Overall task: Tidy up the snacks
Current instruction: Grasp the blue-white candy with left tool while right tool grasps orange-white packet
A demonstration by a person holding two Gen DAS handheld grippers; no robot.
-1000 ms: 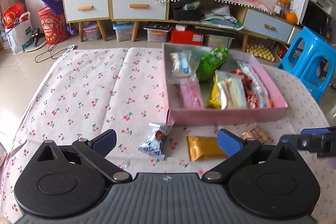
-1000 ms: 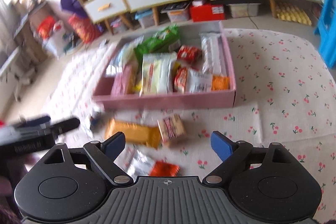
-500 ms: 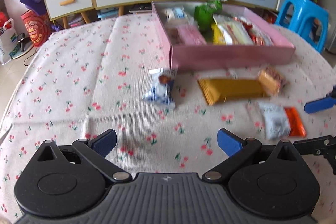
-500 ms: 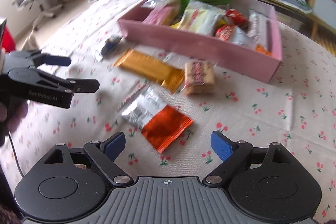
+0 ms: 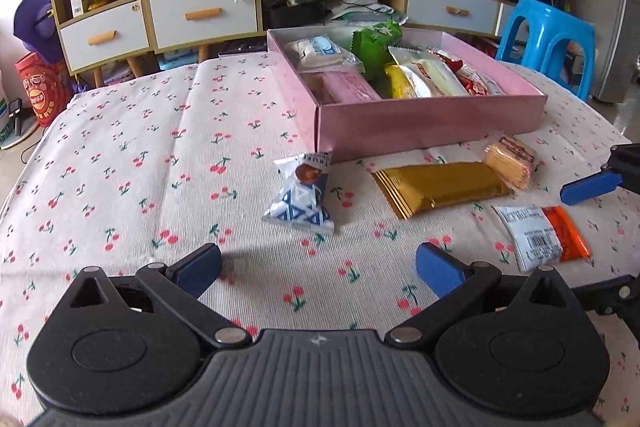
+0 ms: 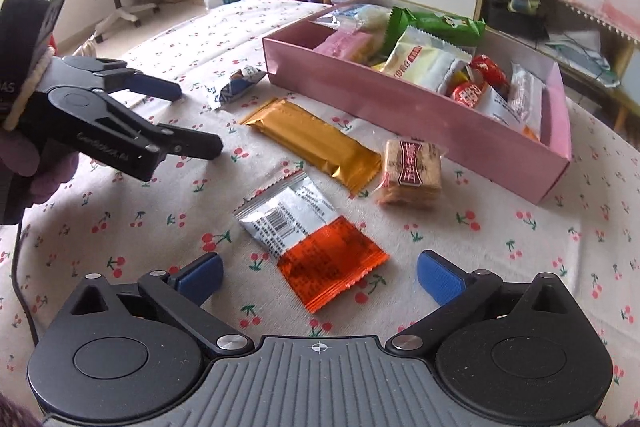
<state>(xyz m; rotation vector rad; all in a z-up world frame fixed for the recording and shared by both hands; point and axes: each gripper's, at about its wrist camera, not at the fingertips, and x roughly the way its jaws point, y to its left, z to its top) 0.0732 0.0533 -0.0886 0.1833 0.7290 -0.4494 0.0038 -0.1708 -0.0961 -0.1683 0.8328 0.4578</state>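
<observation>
Snacks lie near the pink cardboard box (image 6: 416, 115); right gripper (image 6: 318, 277), jaws just widened, hovers empty over the silver-and-orange foil packet (image 6: 312, 239); left gripper (image 5: 318, 269) gapes empty.

Four snack packets lie loose on the cherry-print tablecloth (image 6: 540, 235), all in front of the near wall of one pink box (image 6: 400, 107); one blue-and-white packet (image 5: 300, 195) towards the box's left corner; one long gold packet (image 6: 312, 143); one clear-wrapped biscuit pack (image 6: 412, 171) touching the gold packet's end; one silver-and-orange packet (image 6: 312, 239) nearest the table's front edge; inside the box at least eight packets show, overlapping so the full count cannot be told: one green (image 6: 436, 23), one pink (image 6: 348, 45), one pale white-and-blue (image 5: 320, 51), one yellow (image 5: 396, 81), one cream (image 6: 424, 61), two red (image 6: 472, 93) and one white (image 6: 524, 93) at the box's right end.
</observation>
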